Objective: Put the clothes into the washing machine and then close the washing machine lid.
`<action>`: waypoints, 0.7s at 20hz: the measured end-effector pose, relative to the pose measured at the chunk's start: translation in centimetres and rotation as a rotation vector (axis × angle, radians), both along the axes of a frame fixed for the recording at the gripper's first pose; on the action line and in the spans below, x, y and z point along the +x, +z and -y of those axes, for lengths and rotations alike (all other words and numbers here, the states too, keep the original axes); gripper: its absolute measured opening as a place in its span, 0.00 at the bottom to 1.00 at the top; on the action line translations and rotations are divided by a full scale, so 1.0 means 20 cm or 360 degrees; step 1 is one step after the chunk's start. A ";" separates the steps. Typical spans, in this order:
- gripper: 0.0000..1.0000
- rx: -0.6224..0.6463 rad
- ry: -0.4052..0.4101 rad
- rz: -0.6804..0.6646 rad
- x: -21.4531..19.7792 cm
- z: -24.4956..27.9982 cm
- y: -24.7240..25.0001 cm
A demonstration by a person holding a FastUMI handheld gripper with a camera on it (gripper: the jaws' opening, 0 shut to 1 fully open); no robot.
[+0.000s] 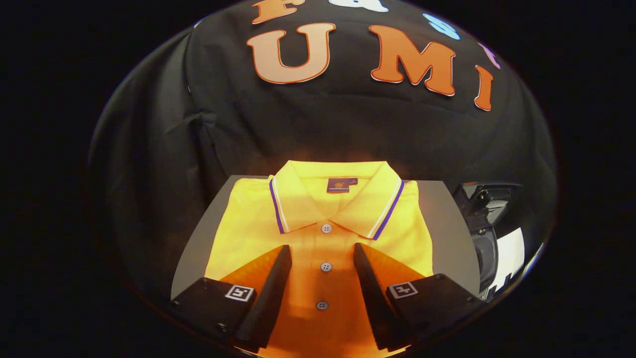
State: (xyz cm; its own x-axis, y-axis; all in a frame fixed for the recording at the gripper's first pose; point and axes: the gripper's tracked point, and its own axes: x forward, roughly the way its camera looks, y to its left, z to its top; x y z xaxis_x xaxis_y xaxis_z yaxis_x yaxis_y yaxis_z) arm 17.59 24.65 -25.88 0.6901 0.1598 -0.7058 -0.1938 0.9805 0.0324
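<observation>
The tool (323,251) hangs over a folded yellow polo shirt (258,223) on the grey surface (442,219), fingers apart either side of its button placket, washing machine (489,233) alongside

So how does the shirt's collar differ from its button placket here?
The collar lies beyond the tongs, while the placket runs between their open fingers. The collar carries purple and white edge stripes; the placket is plain with three grey buttons. The collar spreads sideways in two flaps; the placket is one narrow strip. Both are yellow.
</observation>
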 end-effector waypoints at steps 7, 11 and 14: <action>0.53 0.0035 0.0030 -0.0090 -0.01 -0.05 -0.01; 0.28 0.0083 -0.0019 -0.0098 0.00 -0.04 0.00; 0.29 0.0089 -0.0027 -0.0125 -0.01 -0.05 0.01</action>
